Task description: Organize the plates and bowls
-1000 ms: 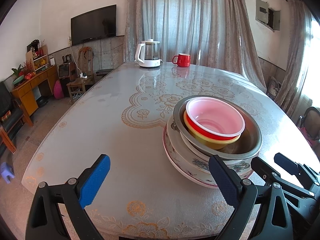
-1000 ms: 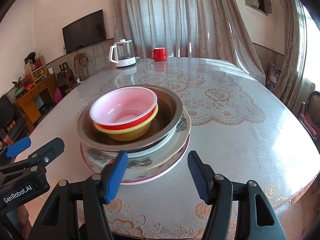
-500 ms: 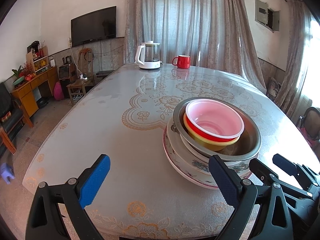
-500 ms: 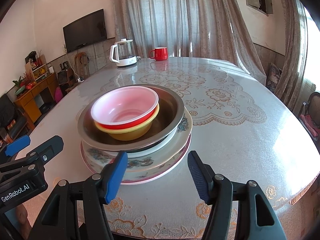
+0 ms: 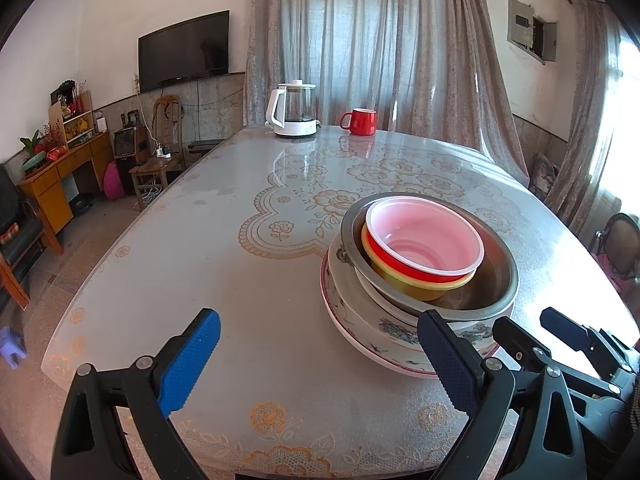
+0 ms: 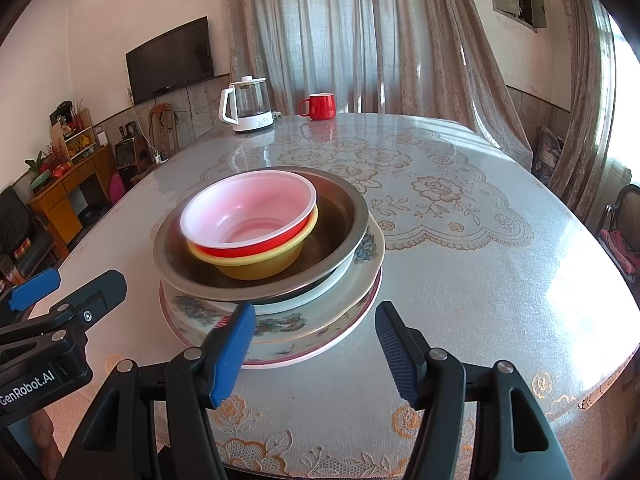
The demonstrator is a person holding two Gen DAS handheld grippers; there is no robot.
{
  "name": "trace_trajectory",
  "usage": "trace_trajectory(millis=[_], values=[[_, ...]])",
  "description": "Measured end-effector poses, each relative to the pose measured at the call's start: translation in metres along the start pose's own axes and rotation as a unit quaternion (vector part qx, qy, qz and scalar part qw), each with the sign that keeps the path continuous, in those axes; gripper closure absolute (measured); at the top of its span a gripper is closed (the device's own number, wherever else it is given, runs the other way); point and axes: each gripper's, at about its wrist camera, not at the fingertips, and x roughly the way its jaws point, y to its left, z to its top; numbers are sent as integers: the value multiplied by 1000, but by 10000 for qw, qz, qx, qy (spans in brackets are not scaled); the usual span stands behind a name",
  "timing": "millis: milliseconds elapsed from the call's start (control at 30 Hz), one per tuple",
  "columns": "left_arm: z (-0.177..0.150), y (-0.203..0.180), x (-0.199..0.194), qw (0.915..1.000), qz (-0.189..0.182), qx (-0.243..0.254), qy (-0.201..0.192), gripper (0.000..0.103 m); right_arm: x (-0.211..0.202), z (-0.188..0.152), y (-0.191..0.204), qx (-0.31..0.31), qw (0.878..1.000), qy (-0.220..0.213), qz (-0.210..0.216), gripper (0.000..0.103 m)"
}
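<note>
One stack stands near the table's front edge. A red bowl with a pale inside (image 5: pixel 424 244) (image 6: pixel 248 216) sits in a yellow bowl (image 5: pixel 404 284) (image 6: pixel 260 266), both inside a steel bowl (image 5: pixel 492 300) (image 6: pixel 344 216). Under them lie a white bowl (image 6: pixel 340 276) and flowered plates (image 5: pixel 360 320) (image 6: pixel 280 328). My left gripper (image 5: pixel 316 360) is open and empty, just left of the stack's near rim. My right gripper (image 6: pixel 316 352) is open and empty too, close in front of the plates' rim. Each gripper shows in the other's view.
A white-based glass kettle (image 5: pixel 294 110) (image 6: pixel 248 104) and a red mug (image 5: pixel 360 122) (image 6: pixel 320 106) stand at the table's far end (image 5: pixel 240 264). Beyond the left edge are a chair (image 5: pixel 164 140), a wooden desk (image 5: pixel 60 184) and a wall television (image 5: pixel 184 56). Curtains hang behind.
</note>
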Motion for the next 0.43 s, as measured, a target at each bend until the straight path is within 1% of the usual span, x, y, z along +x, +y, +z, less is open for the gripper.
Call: trace_trajectory(millis=[233, 433], values=[[0, 3, 1, 9998, -78, -146, -63, 4, 4, -2, -3, 37, 10000, 48, -10, 40], [1, 1, 3, 9999, -84, -75, -59, 4, 5, -2, -6, 65, 10000, 47, -14, 40]])
